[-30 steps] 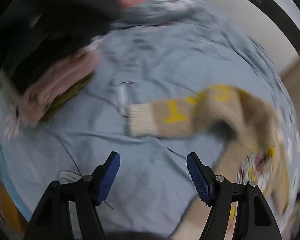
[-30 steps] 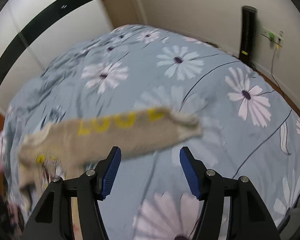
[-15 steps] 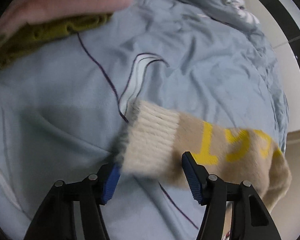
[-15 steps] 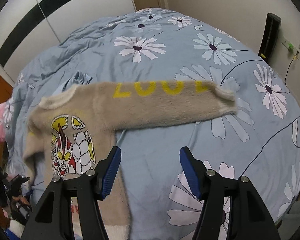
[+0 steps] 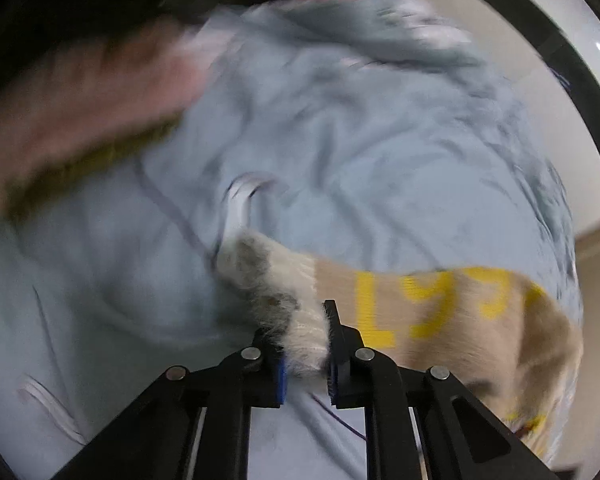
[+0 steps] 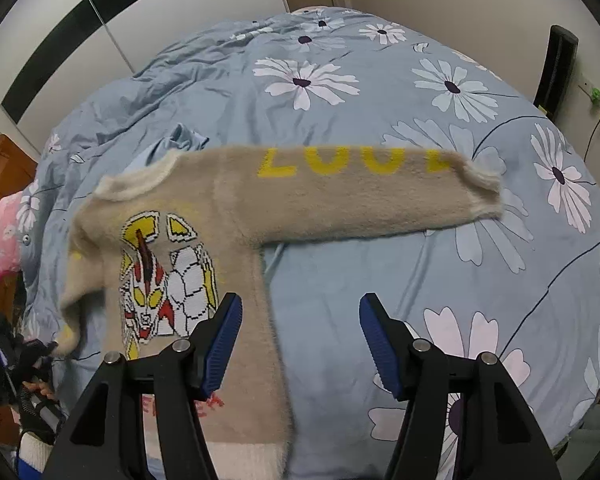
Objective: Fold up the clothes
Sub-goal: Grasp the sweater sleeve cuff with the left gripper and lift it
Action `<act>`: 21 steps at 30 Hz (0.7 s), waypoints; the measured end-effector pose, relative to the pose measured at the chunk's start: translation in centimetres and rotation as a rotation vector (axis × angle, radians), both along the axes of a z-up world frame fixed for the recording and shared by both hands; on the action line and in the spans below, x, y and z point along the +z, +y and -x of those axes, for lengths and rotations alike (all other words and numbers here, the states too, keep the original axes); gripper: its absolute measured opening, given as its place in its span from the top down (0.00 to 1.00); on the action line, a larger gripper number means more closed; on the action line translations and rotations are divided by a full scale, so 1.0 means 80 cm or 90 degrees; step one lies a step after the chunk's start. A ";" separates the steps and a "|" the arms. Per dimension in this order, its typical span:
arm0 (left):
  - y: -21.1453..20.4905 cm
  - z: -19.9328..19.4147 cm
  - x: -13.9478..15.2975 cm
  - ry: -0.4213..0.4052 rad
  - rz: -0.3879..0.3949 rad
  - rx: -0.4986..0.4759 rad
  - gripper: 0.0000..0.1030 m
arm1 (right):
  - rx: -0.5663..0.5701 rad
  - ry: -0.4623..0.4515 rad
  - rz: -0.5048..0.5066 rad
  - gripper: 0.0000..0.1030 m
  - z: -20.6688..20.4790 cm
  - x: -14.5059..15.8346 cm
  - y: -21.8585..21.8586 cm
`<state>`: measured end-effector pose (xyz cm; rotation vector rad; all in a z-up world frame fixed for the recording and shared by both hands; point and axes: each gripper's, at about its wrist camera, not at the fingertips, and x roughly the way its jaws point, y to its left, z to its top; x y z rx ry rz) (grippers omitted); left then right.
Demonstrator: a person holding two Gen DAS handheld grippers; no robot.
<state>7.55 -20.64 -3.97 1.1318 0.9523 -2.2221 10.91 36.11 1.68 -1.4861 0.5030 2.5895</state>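
A beige fuzzy sweater (image 6: 204, 216) with yellow letters on its sleeves and a cartoon hero on its chest lies flat on the bed. One sleeve (image 6: 380, 196) stretches out to the right. In the left wrist view my left gripper (image 5: 306, 344) is shut on the cream ribbed cuff (image 5: 296, 304) of the other sleeve (image 5: 440, 312). My right gripper (image 6: 300, 340) is open and empty, above the sweater's right side edge, near the hem.
The bed has a blue duvet (image 6: 380, 60) with white daisies. A blurred pile of pink, olive and black clothes (image 5: 100, 92) lies at the upper left of the left wrist view. A pink item (image 6: 0, 236) lies at the bed's left edge. A dark tower (image 6: 556, 68) stands by the wall.
My left gripper has closed on the sleeve cuff it straddled half a second ago. My right gripper has moved nearer to the sweater's body and stays open.
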 end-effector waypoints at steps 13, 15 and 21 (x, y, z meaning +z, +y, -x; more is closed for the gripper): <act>0.073 0.053 0.240 0.195 0.284 -0.168 0.88 | -0.061 0.040 0.066 0.39 -0.015 -0.021 0.079; 0.130 0.071 0.260 0.250 0.254 -0.252 0.88 | -0.076 0.039 0.086 0.39 -0.014 -0.032 0.093; 0.316 0.123 0.257 0.292 0.212 -0.507 0.88 | -0.099 0.047 0.118 0.39 -0.018 -0.053 0.128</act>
